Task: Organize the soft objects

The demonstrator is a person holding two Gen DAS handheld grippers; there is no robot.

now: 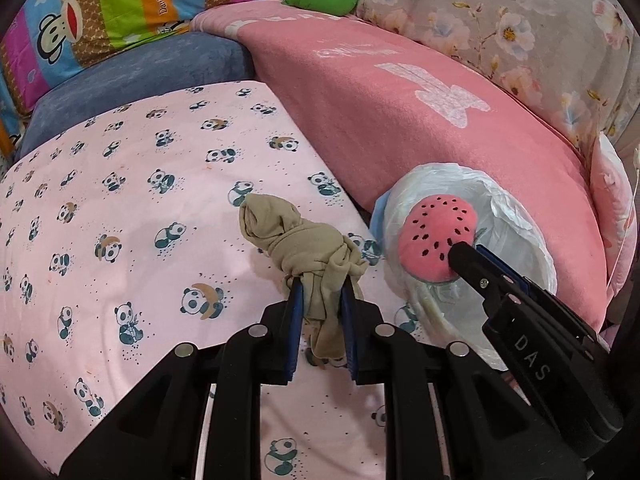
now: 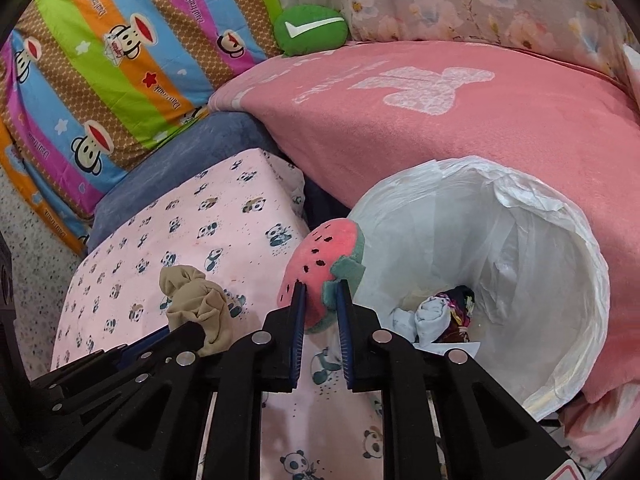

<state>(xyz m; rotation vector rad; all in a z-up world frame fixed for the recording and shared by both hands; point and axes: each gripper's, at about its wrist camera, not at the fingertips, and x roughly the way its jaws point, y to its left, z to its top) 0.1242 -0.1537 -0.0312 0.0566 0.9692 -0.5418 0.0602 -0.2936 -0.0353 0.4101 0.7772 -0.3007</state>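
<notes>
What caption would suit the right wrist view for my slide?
Right gripper pinches a watermelon plush beside a bag-lined bin, while the left gripper holds a knotted beige stocking.

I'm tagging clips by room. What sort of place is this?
Most likely a bedroom: a panda-print sheet, a pink blanket and a cartoon-monkey quilt, with a bag-lined bin alongside.

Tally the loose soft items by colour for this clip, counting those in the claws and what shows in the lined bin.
Beige: 1, knotted stocking in the left claw
Pink: 1, watermelon plush in the right claw
Green: 1, check-mark plush by the pillows
Pale blue: 1, rolled cloth in the bin
Dark patterned: 1, cloth beside it
Total: 5
</notes>
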